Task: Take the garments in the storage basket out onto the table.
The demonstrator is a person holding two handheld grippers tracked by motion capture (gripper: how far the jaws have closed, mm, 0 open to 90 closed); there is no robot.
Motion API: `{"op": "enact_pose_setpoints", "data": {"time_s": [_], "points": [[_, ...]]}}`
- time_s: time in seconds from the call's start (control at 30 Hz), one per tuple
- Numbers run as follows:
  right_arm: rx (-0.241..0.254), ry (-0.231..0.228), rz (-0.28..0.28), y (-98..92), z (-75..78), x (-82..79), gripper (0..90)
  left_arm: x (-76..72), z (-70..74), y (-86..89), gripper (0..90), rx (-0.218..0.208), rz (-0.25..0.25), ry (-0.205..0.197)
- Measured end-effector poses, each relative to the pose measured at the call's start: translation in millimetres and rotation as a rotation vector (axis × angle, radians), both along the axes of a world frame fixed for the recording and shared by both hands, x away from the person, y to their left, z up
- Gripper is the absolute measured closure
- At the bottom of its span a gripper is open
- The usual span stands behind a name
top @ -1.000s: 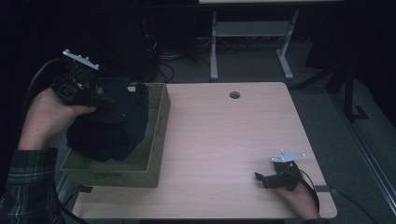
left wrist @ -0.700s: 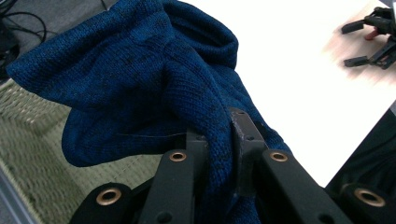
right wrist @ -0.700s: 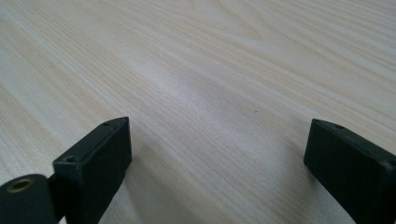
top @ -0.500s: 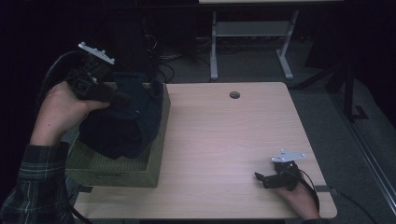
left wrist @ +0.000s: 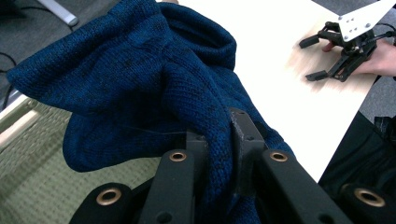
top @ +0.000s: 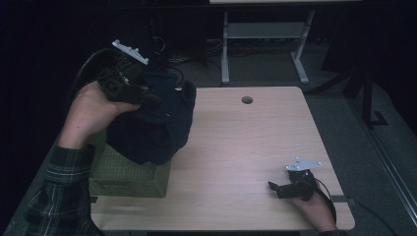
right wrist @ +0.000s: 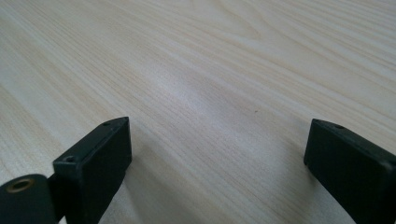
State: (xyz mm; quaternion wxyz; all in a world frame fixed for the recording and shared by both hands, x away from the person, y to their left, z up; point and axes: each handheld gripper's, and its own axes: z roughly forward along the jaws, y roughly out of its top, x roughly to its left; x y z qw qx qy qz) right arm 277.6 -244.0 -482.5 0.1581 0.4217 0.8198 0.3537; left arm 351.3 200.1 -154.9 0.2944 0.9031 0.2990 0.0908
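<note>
— Clamped between the jaws of the left gripper is a fold of the dark blue knitted garment; in the left gripper view the knit is seen pinched tight between the two black jaws.

— Where is the garment placed?

— It is held up over the far end of the olive-green fabric box, which stands at the left edge of the tabletop. Most of the cloth is hung down into and in front of the box; its right side is draped over the box wall toward the table's middle.

— And the other claw?

— The right gripper is rested near the near right corner of the tabletop, well apart from the box. Its jaws are spread wide, and nothing is held between them; in the right gripper view bare pale wood is seen between the pads. The same gripper is seen farther off in the left gripper view, jaws parted.
</note>
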Motion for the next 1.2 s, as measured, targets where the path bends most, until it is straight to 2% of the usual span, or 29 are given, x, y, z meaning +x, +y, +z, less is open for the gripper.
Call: {"op": "enact_pose_setpoints", "data": {"time_s": [0.33,0.57,1.2], "points": [[0.001,0.000,0.000,0.0,0.0,0.0,7.1,4.3,-5.5,-35.2,80.1,0.017,-0.056,-0.001],[0.002,0.001,-0.001,0.1,0.1,-0.1,7.1,7.6,-10.5,-57.1,80.1,0.006,-0.089,0.000],[-0.002,-0.001,-0.001,-0.1,0.3,0.0,7.2,14.7,-43.6,-120.7,80.1,0.002,-0.159,0.006]]}}
